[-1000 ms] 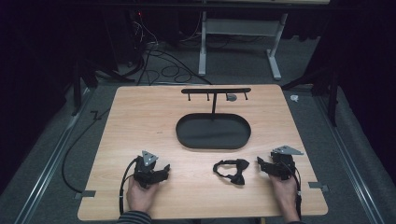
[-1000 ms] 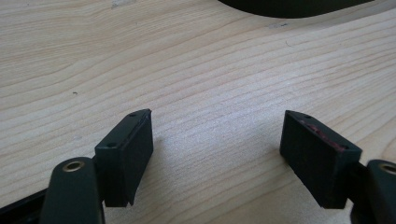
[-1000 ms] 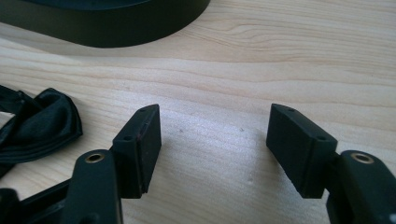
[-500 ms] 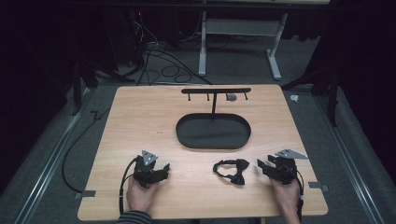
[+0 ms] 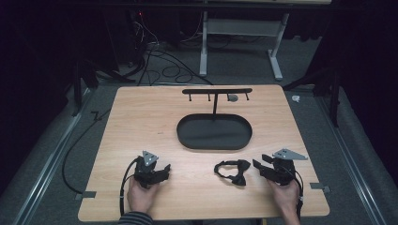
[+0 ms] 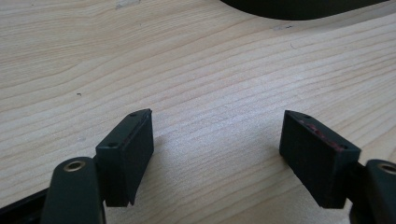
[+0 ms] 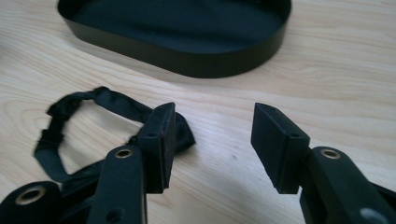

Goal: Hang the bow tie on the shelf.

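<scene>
Hovering at the black bow tie's (image 5: 232, 171) three o'clock, the right gripper (image 5: 263, 168) has been closing, jaws half-open, empty.

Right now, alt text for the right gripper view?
The right gripper, jaws apart with nothing between them, points over a wooden table. A black fabric bow tie lies left of its jaws, an empty black oval tray beyond.

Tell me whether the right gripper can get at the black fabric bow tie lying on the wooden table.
Probably yes. The right gripper sits just beside the black fabric bow tie on the wooden table, with nothing between them. Its jaws have just been closing, with nothing between them; the bow lies beside one jaw.
</scene>
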Demonstrator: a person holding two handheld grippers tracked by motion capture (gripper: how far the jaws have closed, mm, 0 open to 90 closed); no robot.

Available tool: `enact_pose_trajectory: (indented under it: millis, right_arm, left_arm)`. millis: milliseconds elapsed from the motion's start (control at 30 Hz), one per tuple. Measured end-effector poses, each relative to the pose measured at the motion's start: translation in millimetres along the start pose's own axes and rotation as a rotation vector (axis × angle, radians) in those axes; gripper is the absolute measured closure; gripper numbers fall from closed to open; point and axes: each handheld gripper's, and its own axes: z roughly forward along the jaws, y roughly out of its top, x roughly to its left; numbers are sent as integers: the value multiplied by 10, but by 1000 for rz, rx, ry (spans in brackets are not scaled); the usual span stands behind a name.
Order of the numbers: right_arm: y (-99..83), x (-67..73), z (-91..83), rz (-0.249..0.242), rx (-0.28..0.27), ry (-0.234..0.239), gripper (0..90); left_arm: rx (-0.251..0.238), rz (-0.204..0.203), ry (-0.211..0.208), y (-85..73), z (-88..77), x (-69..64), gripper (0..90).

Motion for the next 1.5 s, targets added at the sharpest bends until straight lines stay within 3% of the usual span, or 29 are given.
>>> enact_pose_trajectory:
  millis: [500,800,1500]
  right_arm:
    - [184,290,146,-96,19,99,531]
    - [254,412,242,-120,31,138,534]
    - [320,636,561,-181,83,187,558]
  left_arm:
    - [0,-1,0,0,0,1,266]
    - [0,-1,0,0,0,1,266]
    - [0,-1,0,0,0,1,266]
